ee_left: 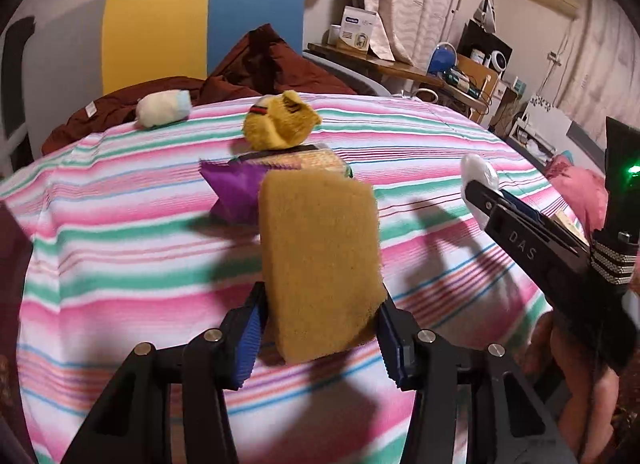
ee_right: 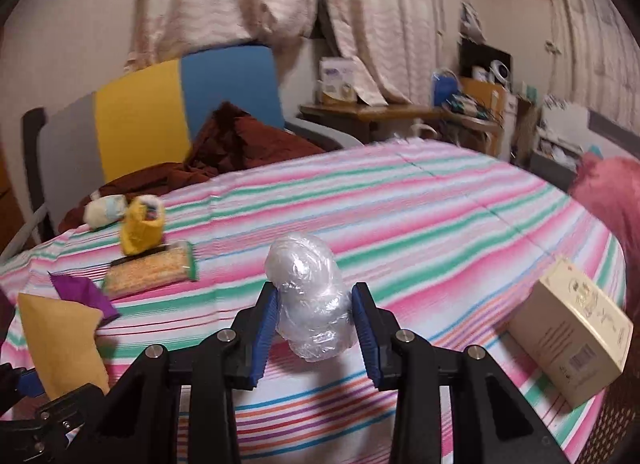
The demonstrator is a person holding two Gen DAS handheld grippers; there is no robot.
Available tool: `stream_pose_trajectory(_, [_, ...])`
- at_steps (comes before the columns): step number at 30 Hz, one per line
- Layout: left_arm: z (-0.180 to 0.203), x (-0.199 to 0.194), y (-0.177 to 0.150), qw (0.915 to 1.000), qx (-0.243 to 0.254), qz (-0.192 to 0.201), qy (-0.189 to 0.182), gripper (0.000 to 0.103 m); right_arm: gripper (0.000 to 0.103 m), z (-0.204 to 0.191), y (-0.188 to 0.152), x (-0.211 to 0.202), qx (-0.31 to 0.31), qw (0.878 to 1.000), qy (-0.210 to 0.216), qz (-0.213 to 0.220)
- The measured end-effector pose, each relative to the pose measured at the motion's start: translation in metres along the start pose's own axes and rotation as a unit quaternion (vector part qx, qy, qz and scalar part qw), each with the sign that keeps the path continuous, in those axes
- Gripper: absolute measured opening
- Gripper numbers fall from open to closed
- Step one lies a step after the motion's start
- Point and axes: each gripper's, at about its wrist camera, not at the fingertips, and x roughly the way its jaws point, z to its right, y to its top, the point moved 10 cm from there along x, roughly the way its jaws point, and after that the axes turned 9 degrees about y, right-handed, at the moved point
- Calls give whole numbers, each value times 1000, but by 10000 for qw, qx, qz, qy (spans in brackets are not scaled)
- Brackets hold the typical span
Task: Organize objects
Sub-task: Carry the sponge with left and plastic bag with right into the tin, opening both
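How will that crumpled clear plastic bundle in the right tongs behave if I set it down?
The crumpled clear plastic bundle looks light and squashy, dented between the pads. Glossy film may slip. Its rounded shape might roll on the striped cloth.

We are seeing the wrapper (ee_right: pixel 82 292) lying left of the noodle packet (ee_right: pixel 150 270), and the box (ee_right: pixel 572 334) lying far right.

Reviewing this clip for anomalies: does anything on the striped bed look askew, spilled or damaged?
Nothing spilled or damaged. The cream box lies tilted at the bed's near right edge, and the yellow plush sits perched on the snack packet.
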Motion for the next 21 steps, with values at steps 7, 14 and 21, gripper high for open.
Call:
stream_pose_trajectory(7, [-17,-23,-19,9998,-158,89,21,51,37,-29,1,0,-609,9980,179,19])
stream_pose_trajectory(14, [-39,-55,-27,9989,-394,256,-91,50,37,-38,-1,0,-853,9962,164,-4])
stream_pose_trajectory(21, [-69,-87,-29,9965,-742,369,-110,50,37,-44,-3,0,-1032,9946,119,-28])
